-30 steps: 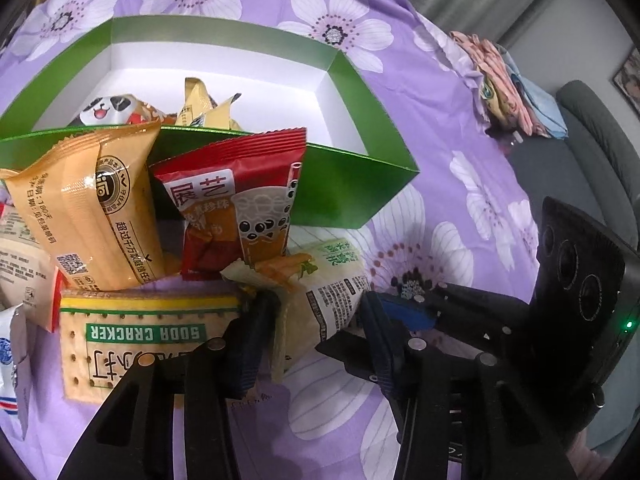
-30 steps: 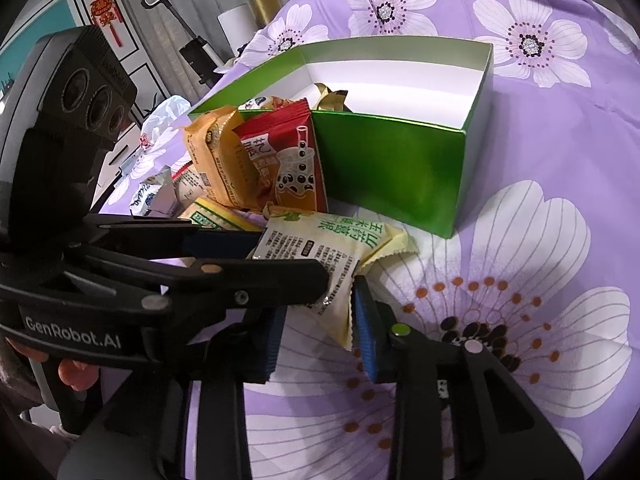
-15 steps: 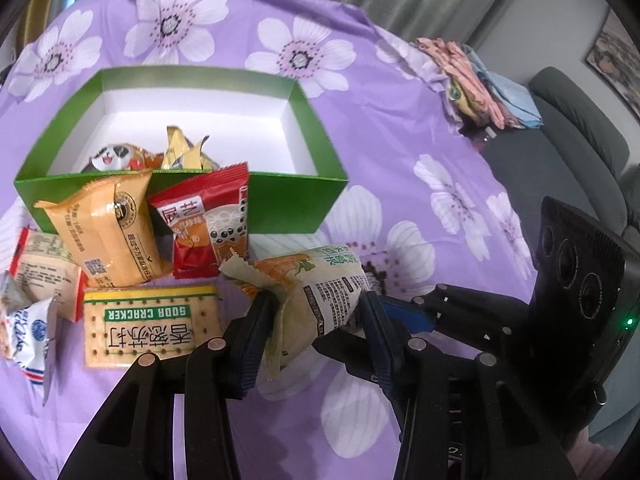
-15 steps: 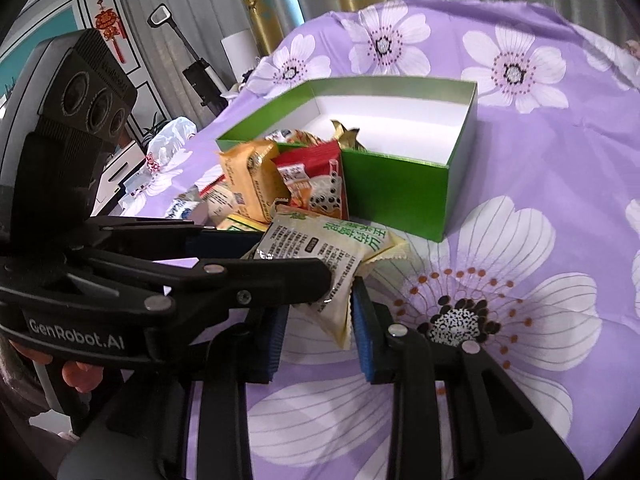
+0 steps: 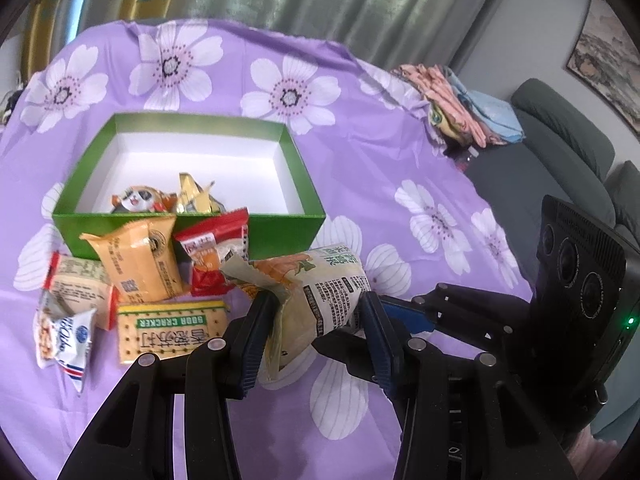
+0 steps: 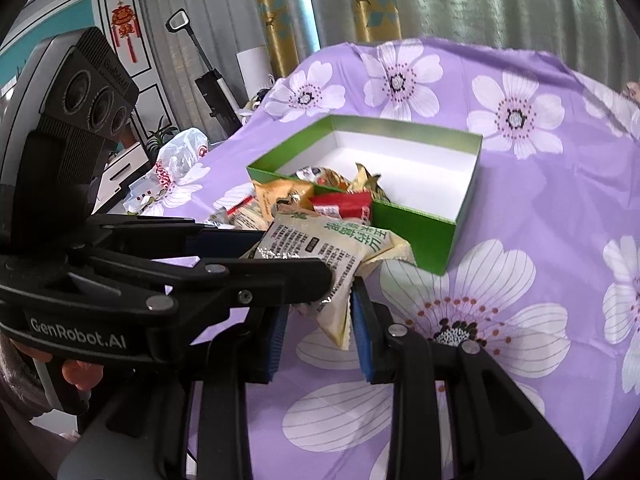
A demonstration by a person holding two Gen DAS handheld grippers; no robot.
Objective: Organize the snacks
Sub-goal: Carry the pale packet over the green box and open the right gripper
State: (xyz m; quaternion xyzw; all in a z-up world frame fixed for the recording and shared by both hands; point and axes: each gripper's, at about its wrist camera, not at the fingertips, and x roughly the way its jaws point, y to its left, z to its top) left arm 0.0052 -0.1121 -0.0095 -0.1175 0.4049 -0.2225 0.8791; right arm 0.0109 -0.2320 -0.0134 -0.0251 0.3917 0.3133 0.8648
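My left gripper (image 5: 316, 316) and my right gripper (image 6: 320, 312) are both shut on the same pale green-and-yellow snack packet (image 5: 320, 296), held in the air in front of the green box (image 5: 280, 236). The packet also shows in the right wrist view (image 6: 320, 252). The box has a white inside and holds a panda packet (image 5: 138, 200) and a gold wrapper (image 5: 192, 196). Outside its near wall lie an orange packet (image 5: 136, 260), a red packet (image 5: 216, 252), a soda cracker pack (image 5: 172, 328) and a white-and-blue packet (image 5: 64, 336).
A purple flowered cloth (image 5: 360, 160) covers the table. Folded cloths (image 5: 460, 108) lie at its far right edge, with a grey sofa (image 5: 560, 140) beyond. In the right wrist view a white plastic bag (image 6: 176, 164) sits at the far left edge.
Both grippers have risen and drawn back from the box with the packet held between them. The packet has come up off the cloth. The box and loose snacks have not moved.
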